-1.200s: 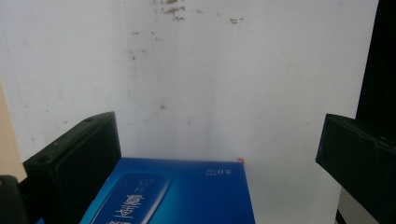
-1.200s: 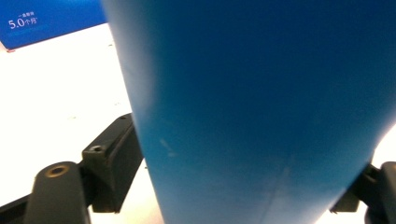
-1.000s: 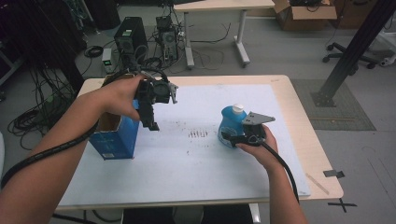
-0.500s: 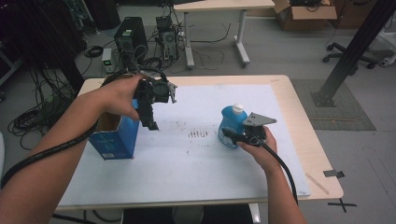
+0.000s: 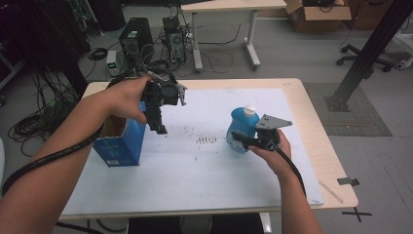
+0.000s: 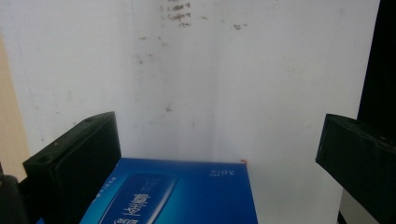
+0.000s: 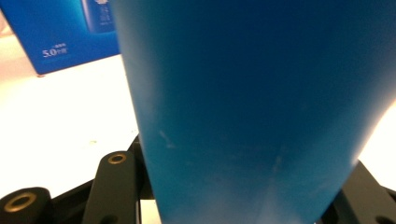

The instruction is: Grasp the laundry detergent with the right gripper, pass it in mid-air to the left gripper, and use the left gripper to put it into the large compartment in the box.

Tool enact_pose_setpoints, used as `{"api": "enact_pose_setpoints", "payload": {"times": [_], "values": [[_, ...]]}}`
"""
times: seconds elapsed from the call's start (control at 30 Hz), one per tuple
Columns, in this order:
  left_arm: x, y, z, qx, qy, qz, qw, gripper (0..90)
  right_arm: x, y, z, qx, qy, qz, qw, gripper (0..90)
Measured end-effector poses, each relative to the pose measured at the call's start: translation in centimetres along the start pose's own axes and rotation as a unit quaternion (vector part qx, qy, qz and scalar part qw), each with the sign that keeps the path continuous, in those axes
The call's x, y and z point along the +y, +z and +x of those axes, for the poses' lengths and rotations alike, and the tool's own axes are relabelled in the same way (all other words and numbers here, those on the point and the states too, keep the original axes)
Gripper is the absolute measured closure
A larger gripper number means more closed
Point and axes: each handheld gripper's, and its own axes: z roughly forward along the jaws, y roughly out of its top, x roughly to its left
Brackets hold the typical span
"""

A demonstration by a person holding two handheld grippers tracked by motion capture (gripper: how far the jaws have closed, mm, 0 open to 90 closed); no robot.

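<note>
A blue bottle (image 5: 241, 127) with a white cap stands on the white sheet at the right. My right gripper (image 5: 237, 139) is shut on its lower body from the near side. In the right gripper view the bottle (image 7: 243, 102) rises straight up between the black fingers (image 7: 114, 186). An open blue box (image 5: 119, 141) stands at the left of the sheet. My left gripper (image 5: 158, 127) hangs above the box's right edge, pointing down, open and holding nothing. In the left gripper view its jaws stand wide apart over the box (image 6: 177, 196).
A white sheet (image 5: 195, 165) with small dark marks covers most of the wooden table (image 5: 316, 126). Beyond the far edge, computers and cables lie on the floor under another desk (image 5: 229, 6). A black post stands at the right.
</note>
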Motion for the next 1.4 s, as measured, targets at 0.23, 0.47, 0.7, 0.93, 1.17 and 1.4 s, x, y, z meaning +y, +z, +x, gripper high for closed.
{"api": "enact_pose_setpoints", "payload": {"times": [0.23, 0.47, 0.7, 0.93, 1.17, 1.4], "values": [[0.5, -0.9, 0.0, 0.004, 0.003, -0.009, 0.9999, 0.2, 2.2, -0.8, 0.5, 0.023, -0.033, 0.007, 0.9992, 45.7], [1.0, -1.7, 0.0, 0.007, 0.008, -0.016, 0.9998, 0.2, 4.1, -1.8, 0.7, 0.06, -0.062, 0.015, 0.9961, 45.7], [1.2, -2.1, -0.1, 0.006, 0.009, -0.015, 0.9998, 0.2, 5.8, -2.2, 1.2, 0.118, -0.089, 0.022, 0.9888, 45.5], [1.6, -2.5, -0.6, 0.002, 0.014, -0.018, 0.9997, 0.2, 6.4, -1.6, 2.1, 0.147, -0.114, 0.037, 0.9819, 45.5], [2.6, -2.9, -1.2, -0.002, 0.027, -0.019, 0.9995, 0.2, 6.4, -0.5, 2.9, 0.171, -0.124, 0.042, 0.9766, 45.4], [3.1, -2.9, -1.6, -0.006, 0.033, -0.02, 0.9992, 0.2, 6.3, 1.2, 3.9, 0.19, -0.127, 0.043, 0.9726, 45.4]]}}
